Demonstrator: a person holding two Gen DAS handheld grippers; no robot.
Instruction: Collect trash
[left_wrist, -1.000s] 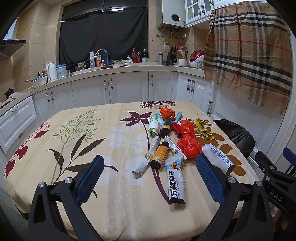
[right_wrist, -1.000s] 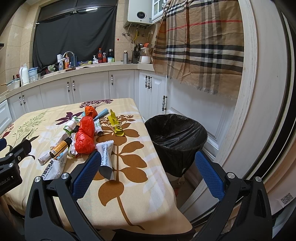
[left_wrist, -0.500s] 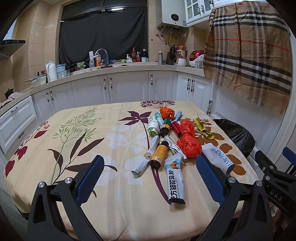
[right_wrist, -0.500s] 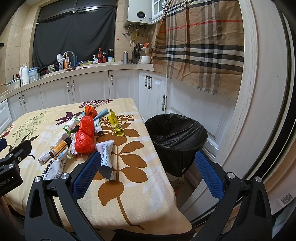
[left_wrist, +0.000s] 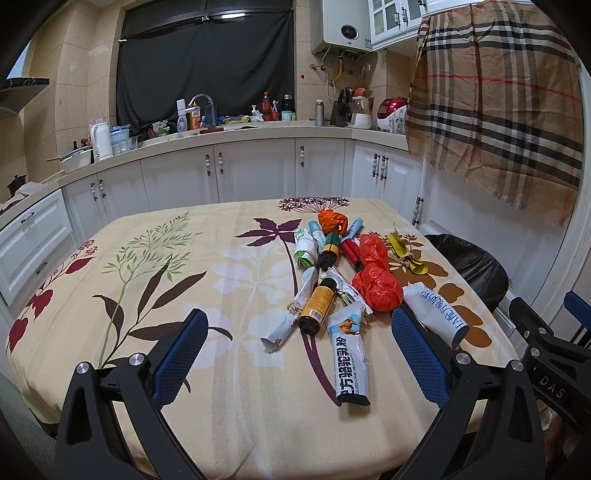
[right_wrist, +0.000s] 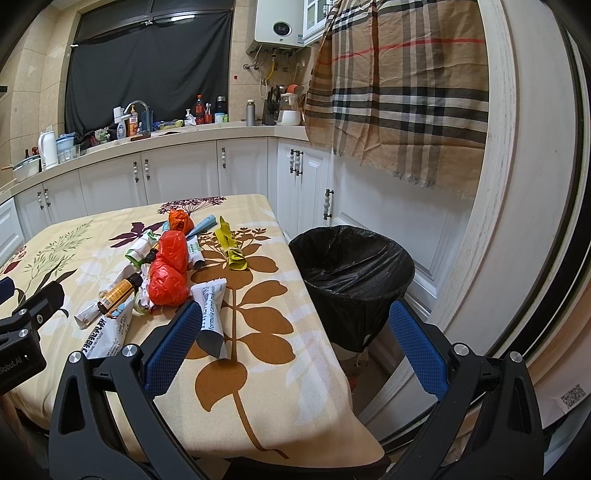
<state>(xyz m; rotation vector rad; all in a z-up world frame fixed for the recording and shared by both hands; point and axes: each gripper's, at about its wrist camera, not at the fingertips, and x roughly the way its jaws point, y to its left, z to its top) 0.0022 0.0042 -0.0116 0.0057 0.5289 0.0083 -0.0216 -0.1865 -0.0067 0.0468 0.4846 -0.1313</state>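
Note:
A pile of trash lies on the floral tablecloth (left_wrist: 147, 258): red plastic bags (left_wrist: 376, 286), an orange bag (left_wrist: 332, 220), an amber bottle (left_wrist: 318, 306), white tubes (left_wrist: 349, 358) and a yellow wrapper (left_wrist: 406, 254). The pile also shows in the right wrist view (right_wrist: 166, 273). A black-lined bin (right_wrist: 351, 273) stands on the floor right of the table. My left gripper (left_wrist: 295, 358) is open and empty above the table's near edge, short of the pile. My right gripper (right_wrist: 291, 343) is open and empty over the table's right front corner, near a white tube (right_wrist: 210, 314).
White kitchen cabinets (left_wrist: 258, 173) and a cluttered counter with a sink run behind the table. A plaid cloth (right_wrist: 399, 96) hangs on the right above the bin. A white door frame (right_wrist: 517, 221) stands close on the right.

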